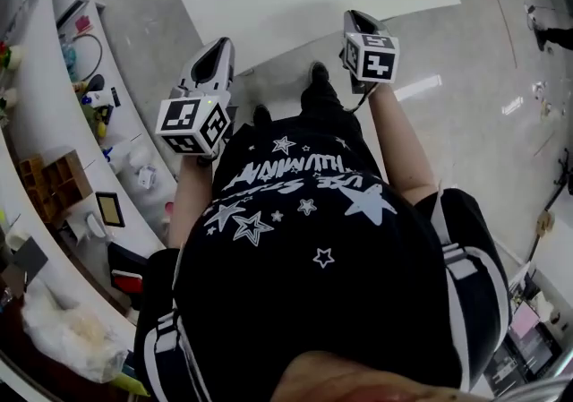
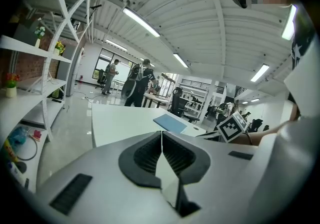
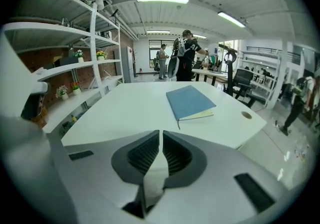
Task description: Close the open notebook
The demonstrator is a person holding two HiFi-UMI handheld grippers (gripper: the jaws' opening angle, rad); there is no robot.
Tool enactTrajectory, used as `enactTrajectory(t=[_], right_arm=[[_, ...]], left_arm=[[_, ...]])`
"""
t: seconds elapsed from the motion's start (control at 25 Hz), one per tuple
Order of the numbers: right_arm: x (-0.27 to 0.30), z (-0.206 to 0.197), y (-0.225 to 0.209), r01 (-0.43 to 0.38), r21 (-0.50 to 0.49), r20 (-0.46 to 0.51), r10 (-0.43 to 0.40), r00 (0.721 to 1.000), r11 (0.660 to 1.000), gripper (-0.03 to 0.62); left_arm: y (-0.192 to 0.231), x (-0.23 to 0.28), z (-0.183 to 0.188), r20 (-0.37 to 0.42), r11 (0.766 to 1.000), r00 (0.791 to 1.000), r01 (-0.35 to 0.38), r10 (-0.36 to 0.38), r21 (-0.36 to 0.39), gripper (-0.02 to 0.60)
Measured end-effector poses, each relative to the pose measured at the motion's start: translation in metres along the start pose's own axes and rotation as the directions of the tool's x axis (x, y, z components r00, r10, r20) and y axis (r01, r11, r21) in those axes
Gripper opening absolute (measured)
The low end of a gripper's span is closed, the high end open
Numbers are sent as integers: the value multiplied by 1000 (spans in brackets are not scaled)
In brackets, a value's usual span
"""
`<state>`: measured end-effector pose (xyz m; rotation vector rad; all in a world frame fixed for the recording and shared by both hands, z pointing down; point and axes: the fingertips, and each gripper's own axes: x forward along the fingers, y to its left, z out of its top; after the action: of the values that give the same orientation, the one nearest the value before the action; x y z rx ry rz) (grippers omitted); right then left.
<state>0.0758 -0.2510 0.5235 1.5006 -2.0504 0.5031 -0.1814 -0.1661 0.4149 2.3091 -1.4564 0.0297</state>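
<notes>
Lower centre of each gripper view: the left claw and the right claw are holding their ribbed jaws pressed together, pinching nothing, short of the near edge of the white desk. Beyond, right of centre in the right gripper view, the notebook is lying flat and closed on the desk, showing a blue cover, cream page edges and a dark ribbon at its near corner. People are standing far behind.

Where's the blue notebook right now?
Right gripper view: the blue notebook lies closed on the white table, right of centre, near the round cable hole.
</notes>
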Motion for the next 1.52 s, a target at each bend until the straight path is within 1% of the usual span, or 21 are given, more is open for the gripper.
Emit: enactTrajectory(t=[0.16, 0.2, 0.36, 0.48, 0.6, 0.72, 0.84, 0.96, 1.16, 1.32, 1.52], right_arm=[[-22, -4, 32, -29, -43, 27, 31, 999, 999, 23], [-26, -4, 36, -34, -51, 35, 36, 999, 998, 12], [-37, 1, 43, -54, -51, 66, 58, 996, 997, 9], [-46, 2, 48, -88, -59, 83, 92, 992, 994, 9], [-59, -5, 52, -122, -50, 101, 127, 987, 991, 9], [-81, -20, 53, -159, -31, 118, 162, 980, 987, 9], [-109, -35, 53, -199, -15, 137, 199, 970, 980, 9], [-147, -50, 47, -235, -7, 160, 233, 959, 972, 9], [-197, -65, 40, -277, -20, 213, 275, 938, 961, 9], [-230, -80, 37, -303, -45, 231, 305, 924, 952, 9], [-262, -88, 47, -344, -93, 255, 356, 899, 934, 9]], left_arm=[[8, -25, -9, 12, 999, 1000, -4, 5, -47, 15], [9, -29, -11, 15, 999, 1000, -6, 7, -52, 15], [3, -37, -12, 29, 998, 999, -13, 14, -58, 15], [-12, -42, -10, 39, 999, 999, -10, 11, -39, 15], [-33, -49, -13, 48, 1000, 999, -9, 11, -26, 15], [-59, -61, -19, 54, 1000, 999, -6, 6, -9, 15], [-85, -75, -23, 61, 1000, 998, -14, 14, 8, 15], [-122, -92, -30, 67, 1000, 998, -8, 7, 15, 15], [-168, -120, -43, 102, 999, 994, -26, 22, 37, 15], [-204, -144, -54, 124, 998, 992, -33, 27, 50, 15], [-234, -173, -59, 159, 997, 986, -52, 42, 56, 15]])
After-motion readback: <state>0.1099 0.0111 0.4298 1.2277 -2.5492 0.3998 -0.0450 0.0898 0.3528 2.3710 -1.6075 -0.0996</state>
